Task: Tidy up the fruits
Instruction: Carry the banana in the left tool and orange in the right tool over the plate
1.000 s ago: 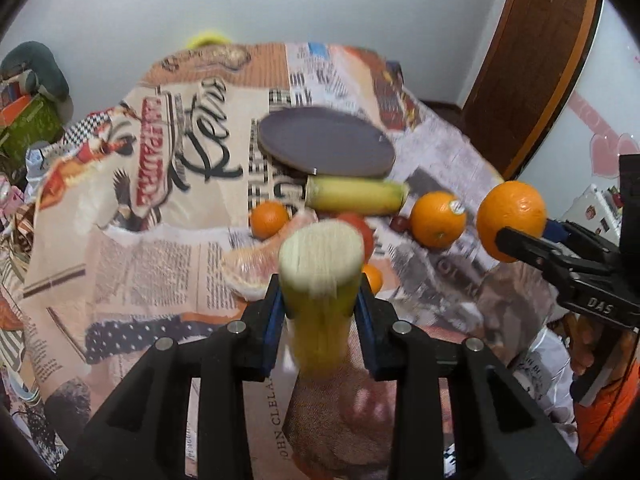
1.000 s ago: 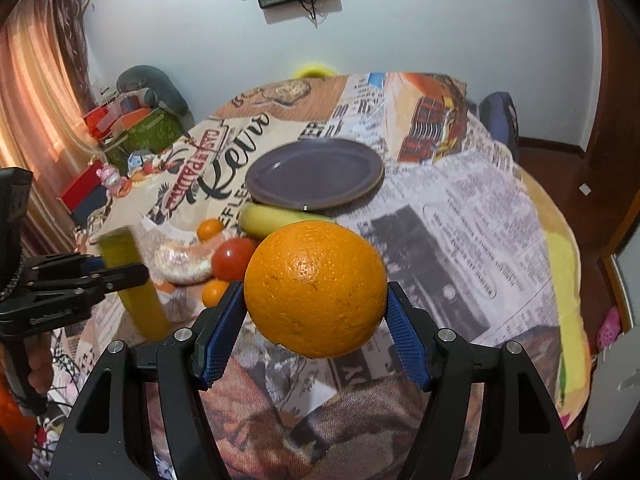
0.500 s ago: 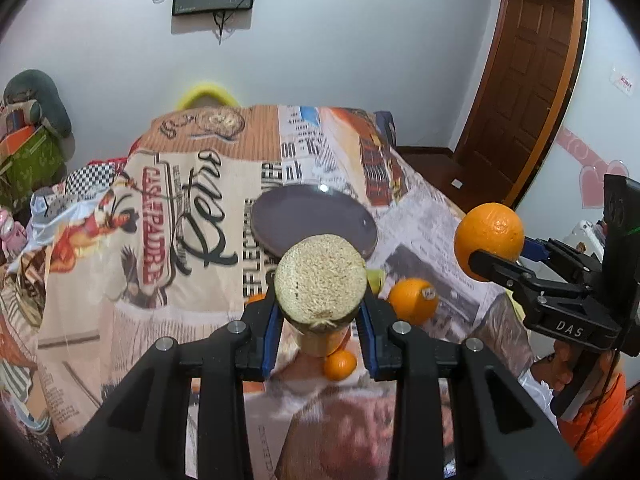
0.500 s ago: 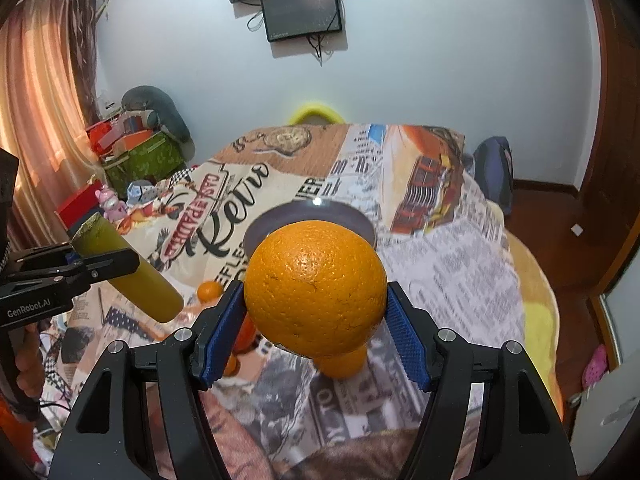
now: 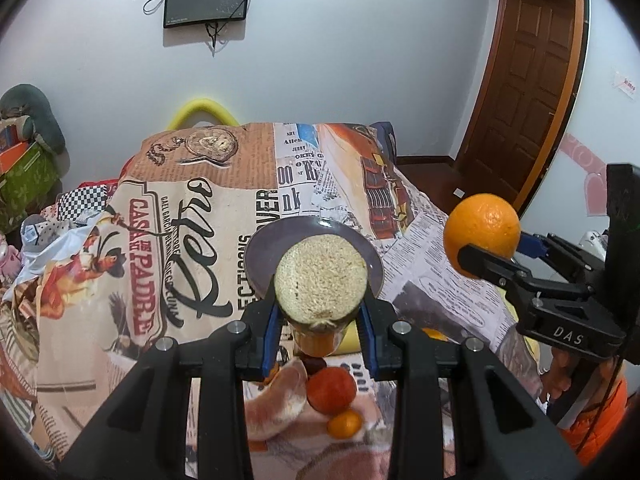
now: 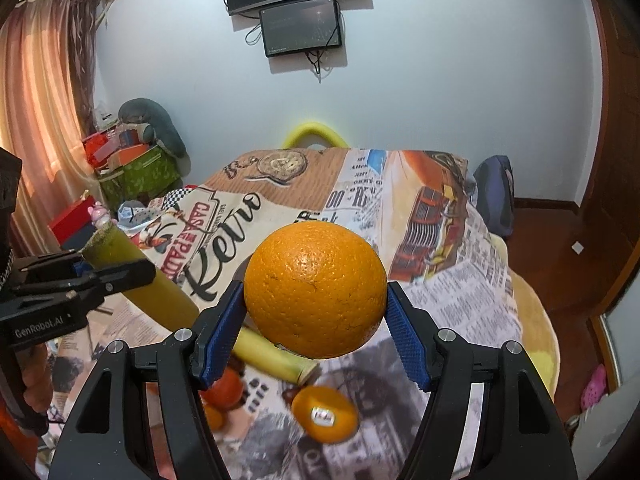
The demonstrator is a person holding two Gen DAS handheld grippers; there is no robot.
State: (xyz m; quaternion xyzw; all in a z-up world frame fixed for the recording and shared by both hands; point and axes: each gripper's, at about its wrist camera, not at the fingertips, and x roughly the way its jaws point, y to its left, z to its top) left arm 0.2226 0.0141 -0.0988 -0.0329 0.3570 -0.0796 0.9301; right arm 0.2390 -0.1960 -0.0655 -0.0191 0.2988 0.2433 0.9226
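My left gripper (image 5: 320,330) is shut on a yellow-green sugarcane stick (image 5: 321,278), its cut end facing the camera; it also shows in the right wrist view (image 6: 132,276). My right gripper (image 6: 316,320) is shut on a large orange (image 6: 315,290), held above the table; it shows at the right of the left wrist view (image 5: 482,229). A dark purple plate (image 5: 260,256) lies on the table behind the stick. Below lie a tomato (image 5: 331,388), a small orange (image 5: 345,423), a peeled pomelo piece (image 5: 276,404), another stick (image 6: 272,354) and a stickered orange (image 6: 325,413).
The table wears a printed retro newspaper cloth (image 5: 192,216). A yellow chair back (image 5: 202,110) stands at its far end. A wooden door (image 5: 532,68) is at the right, boxes and a green bag (image 6: 140,168) at the left, screens (image 6: 300,26) on the wall.
Both grippers have risen and tilted up with their loads, so more wall and less table shows. The stick's cut end now faces the left camera. The fruits on the table sank in view.
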